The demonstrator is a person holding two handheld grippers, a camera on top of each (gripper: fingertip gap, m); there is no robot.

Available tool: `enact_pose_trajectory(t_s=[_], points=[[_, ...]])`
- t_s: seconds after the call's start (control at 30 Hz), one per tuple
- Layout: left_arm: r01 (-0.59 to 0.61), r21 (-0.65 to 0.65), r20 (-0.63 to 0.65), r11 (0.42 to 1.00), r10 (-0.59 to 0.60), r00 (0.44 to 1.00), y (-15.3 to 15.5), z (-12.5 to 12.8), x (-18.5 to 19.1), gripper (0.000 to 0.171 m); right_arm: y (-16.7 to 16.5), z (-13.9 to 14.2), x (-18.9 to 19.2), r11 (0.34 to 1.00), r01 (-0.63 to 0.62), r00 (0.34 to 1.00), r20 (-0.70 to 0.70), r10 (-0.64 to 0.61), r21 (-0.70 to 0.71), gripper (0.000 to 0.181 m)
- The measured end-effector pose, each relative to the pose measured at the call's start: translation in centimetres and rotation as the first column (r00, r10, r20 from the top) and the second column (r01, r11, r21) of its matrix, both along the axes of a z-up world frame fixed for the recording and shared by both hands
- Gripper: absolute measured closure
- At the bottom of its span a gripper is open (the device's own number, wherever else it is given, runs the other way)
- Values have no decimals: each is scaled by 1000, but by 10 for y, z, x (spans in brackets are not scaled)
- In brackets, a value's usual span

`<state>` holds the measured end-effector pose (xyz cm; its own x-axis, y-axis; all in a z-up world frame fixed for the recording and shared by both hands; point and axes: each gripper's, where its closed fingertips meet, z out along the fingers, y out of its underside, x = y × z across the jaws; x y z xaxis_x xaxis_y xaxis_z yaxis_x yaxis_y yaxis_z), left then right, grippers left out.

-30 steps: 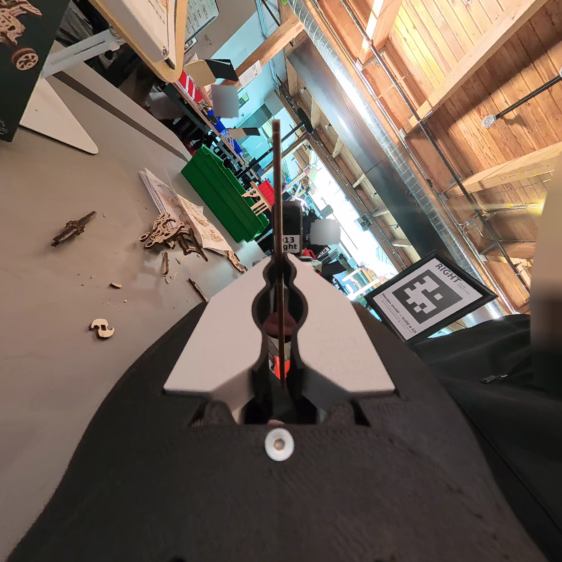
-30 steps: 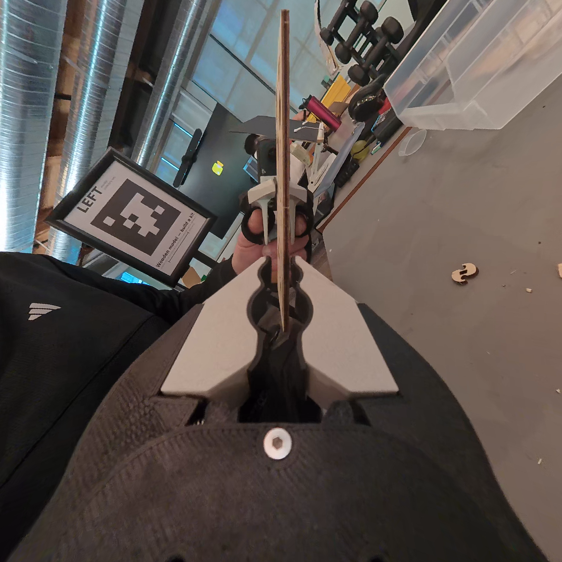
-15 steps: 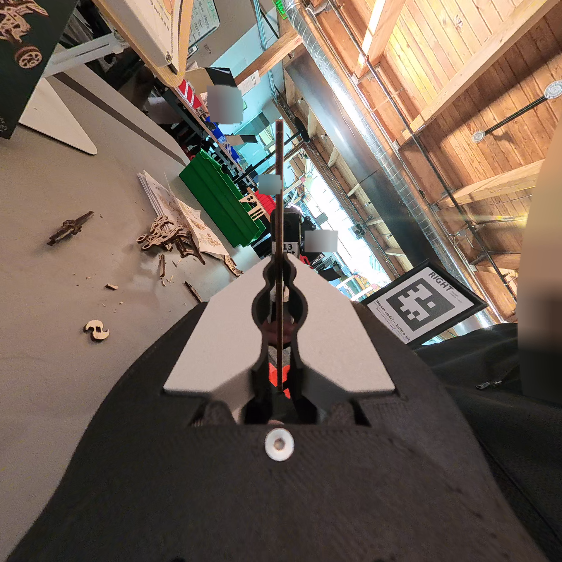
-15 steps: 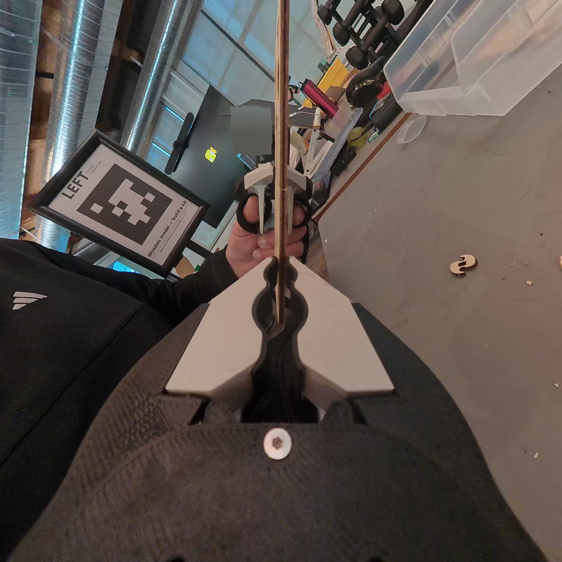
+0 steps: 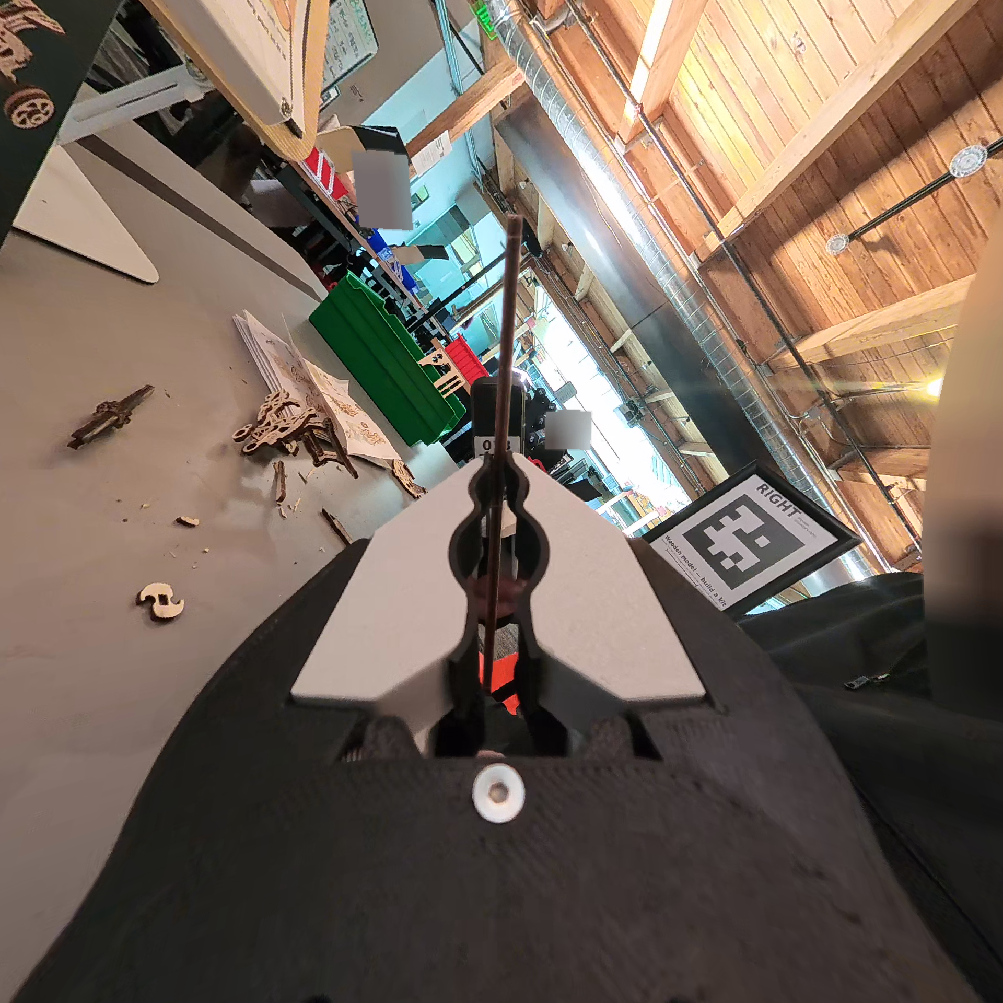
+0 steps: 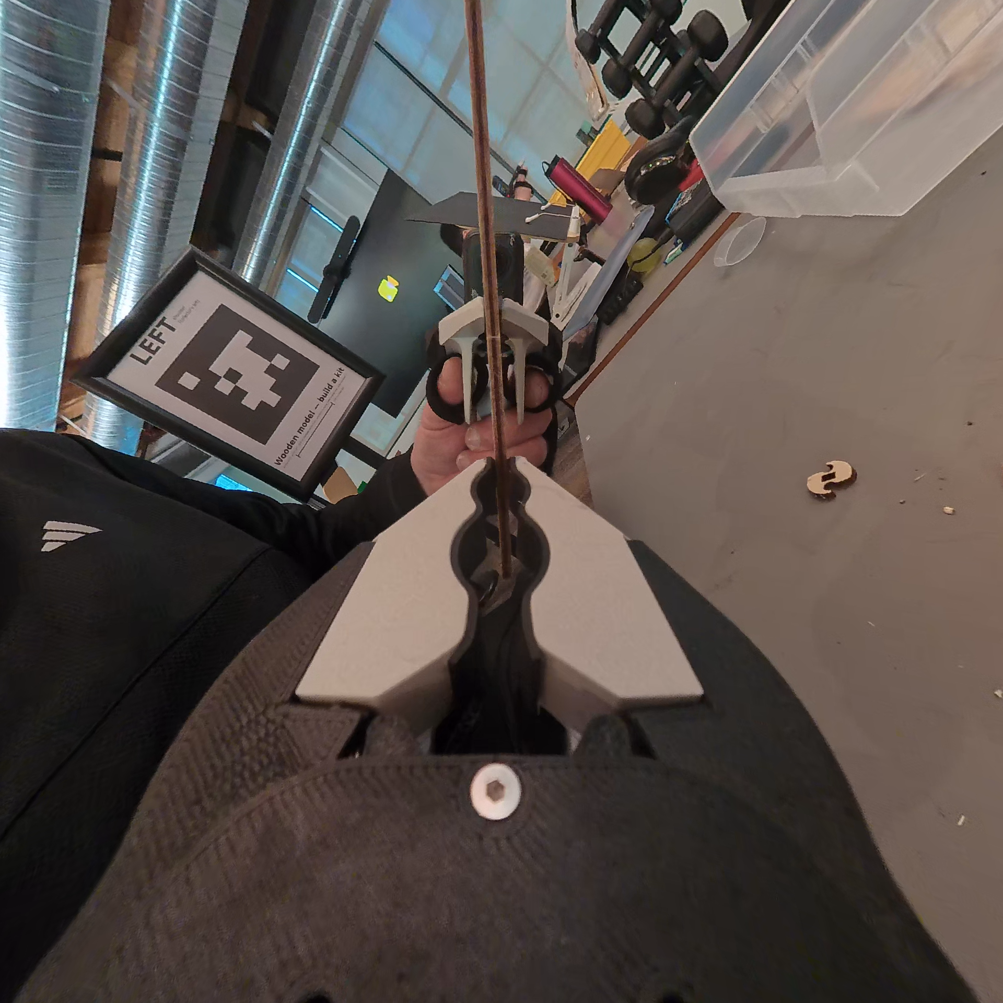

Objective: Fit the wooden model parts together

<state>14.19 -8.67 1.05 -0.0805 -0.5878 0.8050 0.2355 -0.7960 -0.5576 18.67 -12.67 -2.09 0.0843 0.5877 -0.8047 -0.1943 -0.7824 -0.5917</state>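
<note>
Currently my left gripper (image 5: 496,467) and right gripper (image 6: 502,469) face each other above the grey table (image 5: 81,543), both clenched edge-on around one thin wooden sheet (image 6: 483,228) spanning between them.

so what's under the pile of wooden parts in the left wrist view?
The wooden parts pile lies on an open instruction booklet on the grey table. The page beneath the parts is covered.

Bright daylight floods through far windows (image 5: 591,380) — glare there, fisheye bending at edges, nearest foreground soft
</note>
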Motion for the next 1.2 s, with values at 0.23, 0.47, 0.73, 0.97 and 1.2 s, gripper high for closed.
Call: enact_pose_trajectory(t_s=[0.23, 0.47, 0.73, 0.97, 1.2], points=[[13, -6, 33, 1000, -13, 999, -1, 4, 1, 161, 1, 0, 1, 1000, 3, 1000, -11, -3, -7, 181], [47, -30, 119, 998, -43, 992, -4, 13, 0, 145, 1, 1, 3, 1000, 5, 1000, -25, -5, -11, 181], [62, -37, 145, 997, -56, 988, -5, 16, 1, 141, 1, 0, 3, 1000, 4, 999, -32, -4, -16, 181], [70, -42, 151, 997, -63, 986, -6, 16, 1, 142, 1, 0, 4, 1000, 3, 999, -35, -3, -18, 181], [71, -34, 152, 997, -65, 986, -7, 17, 1, 147, 1, 0, 3, 1000, -1, 999, -38, 0, -19, 180]])
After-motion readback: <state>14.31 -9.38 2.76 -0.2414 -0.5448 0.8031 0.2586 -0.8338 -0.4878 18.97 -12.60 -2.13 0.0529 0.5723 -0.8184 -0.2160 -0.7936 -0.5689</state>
